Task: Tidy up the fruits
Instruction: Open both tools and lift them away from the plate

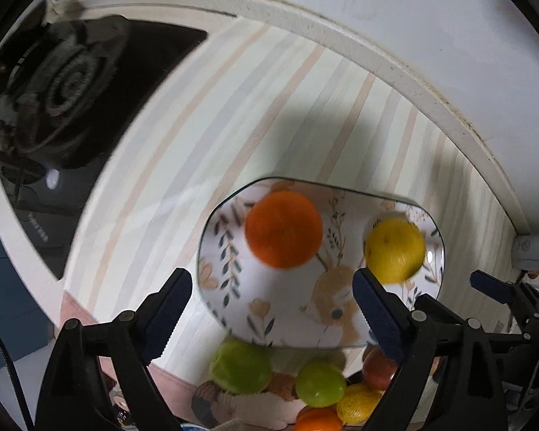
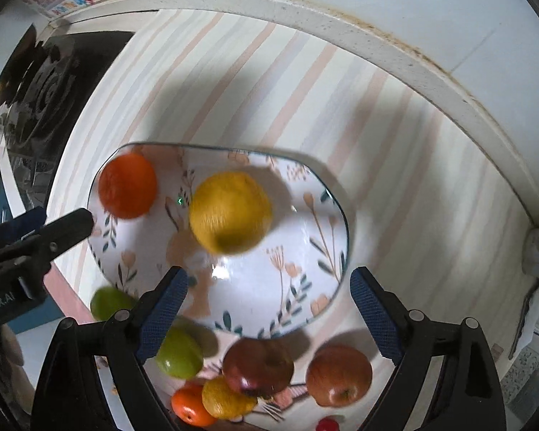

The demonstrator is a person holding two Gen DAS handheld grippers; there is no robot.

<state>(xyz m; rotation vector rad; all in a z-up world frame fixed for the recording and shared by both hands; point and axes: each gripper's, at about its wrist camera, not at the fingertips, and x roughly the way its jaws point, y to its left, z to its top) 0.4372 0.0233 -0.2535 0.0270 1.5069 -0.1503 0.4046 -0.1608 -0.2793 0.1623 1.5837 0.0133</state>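
A floral plate (image 1: 294,309) (image 2: 269,287) sits on a striped mat and holds an orange (image 1: 284,229) (image 2: 127,185) and a yellow lemon (image 1: 395,249) (image 2: 230,212). Nearer the cameras lie two green limes (image 1: 240,366) (image 2: 179,353), another lemon (image 2: 226,398), a small orange (image 2: 190,407) and two red apples (image 2: 258,366) (image 2: 338,375). My left gripper (image 1: 273,309) is open and empty above the plate's near edge. My right gripper (image 2: 269,309) is open and empty above the plate, just short of the lemon.
A black gas stove (image 1: 72,82) (image 2: 43,86) lies at the left. A white wall and raised counter rim (image 1: 377,57) (image 2: 341,25) curve behind the mat. The other gripper shows at each view's side (image 1: 503,291) (image 2: 54,230). A small red fruit (image 2: 327,424) lies at the bottom edge.
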